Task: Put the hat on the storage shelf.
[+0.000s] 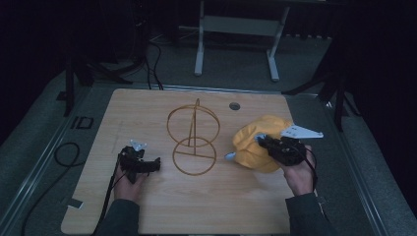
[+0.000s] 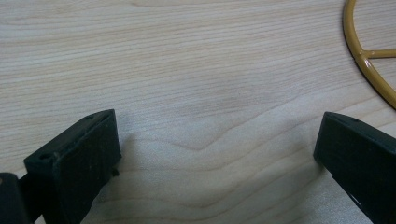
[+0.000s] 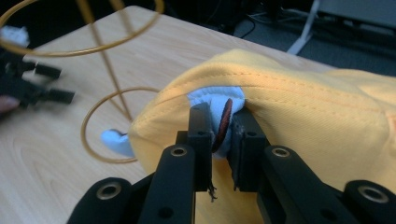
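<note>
A yellow cap [image 1: 253, 145] lies crumpled on the wooden table, right of a gold wire stand [image 1: 193, 137] made of two rings on an upright post. My right gripper [image 1: 260, 141] is shut on a light blue, red-edged piece at the cap's rim [image 3: 219, 100], the jaws [image 3: 223, 119] pinching it from both sides. A light blue tip [image 3: 114, 140] of the cap pokes out toward the stand's base ring. My left gripper [image 1: 156, 164] rests low on the table left of the stand, jaws wide open [image 2: 217, 126] over bare wood, the stand's base ring [image 2: 369, 63] to their right.
The table [image 1: 147, 211] has a round cable hole [image 1: 234, 105] at its far edge. A black cable [image 1: 64, 152] loops on the floor at the left. White desk legs [image 1: 199, 49] stand beyond the table. A small tape strip [image 1: 74, 202] sits by the near left corner.
</note>
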The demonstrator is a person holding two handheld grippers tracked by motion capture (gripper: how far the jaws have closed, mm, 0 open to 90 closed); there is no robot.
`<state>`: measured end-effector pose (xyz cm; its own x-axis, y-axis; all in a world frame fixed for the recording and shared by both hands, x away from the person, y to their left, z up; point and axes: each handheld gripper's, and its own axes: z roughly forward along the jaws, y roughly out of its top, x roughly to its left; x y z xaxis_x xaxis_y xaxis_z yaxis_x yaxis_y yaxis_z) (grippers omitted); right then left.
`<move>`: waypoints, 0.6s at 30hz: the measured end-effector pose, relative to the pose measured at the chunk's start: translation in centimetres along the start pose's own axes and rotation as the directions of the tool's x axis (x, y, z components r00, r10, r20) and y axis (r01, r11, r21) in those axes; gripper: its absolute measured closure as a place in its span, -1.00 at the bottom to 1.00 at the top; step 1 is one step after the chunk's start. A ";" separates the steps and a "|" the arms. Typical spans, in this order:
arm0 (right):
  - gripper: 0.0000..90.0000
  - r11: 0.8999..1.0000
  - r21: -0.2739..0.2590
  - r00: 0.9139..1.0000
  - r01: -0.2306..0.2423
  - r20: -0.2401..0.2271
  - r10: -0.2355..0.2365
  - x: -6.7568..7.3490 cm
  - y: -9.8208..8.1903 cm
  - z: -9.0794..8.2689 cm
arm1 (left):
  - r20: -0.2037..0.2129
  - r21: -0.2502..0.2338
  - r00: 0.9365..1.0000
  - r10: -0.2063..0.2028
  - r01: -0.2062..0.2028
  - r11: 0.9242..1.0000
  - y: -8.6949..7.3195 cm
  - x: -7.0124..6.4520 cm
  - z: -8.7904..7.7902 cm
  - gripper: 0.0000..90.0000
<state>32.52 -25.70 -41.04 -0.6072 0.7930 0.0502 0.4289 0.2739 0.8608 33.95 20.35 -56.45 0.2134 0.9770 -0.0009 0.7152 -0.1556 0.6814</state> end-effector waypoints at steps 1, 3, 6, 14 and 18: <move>0.76 0.999 -0.005 0.999 -0.045 0.017 0.045 -1.0 -0.4 -0.1 | 0.000 0.001 1.000 0.000 0.000 1.000 0.0 0.0 0.0 -0.99; 0.73 0.997 0.005 0.995 -0.080 0.058 0.079 -2.1 -0.9 -0.2 | 0.000 0.001 1.000 0.000 0.000 1.000 0.0 0.0 0.0 -0.99; 0.64 0.994 0.022 0.990 -0.105 0.101 0.102 -3.0 -1.4 -0.4 | 0.000 0.002 1.000 0.001 -0.001 1.000 0.0 0.0 0.0 -0.99; 0.36 0.993 0.048 0.974 -0.105 0.208 0.093 -4.4 -3.1 -1.2 | 0.000 0.000 1.000 0.000 0.000 1.000 0.0 0.0 0.0 -0.99; 0.31 0.995 0.043 0.973 -0.094 0.215 0.083 -4.4 -3.5 -1.6 | 0.000 -0.001 1.000 0.000 0.000 1.000 0.0 0.0 0.0 -0.99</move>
<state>32.64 -30.99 -43.44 -0.4115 0.9113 0.0110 0.5120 0.2212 0.8300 33.95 20.35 -56.45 0.2136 0.9769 -0.0013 0.7148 -0.1554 0.6819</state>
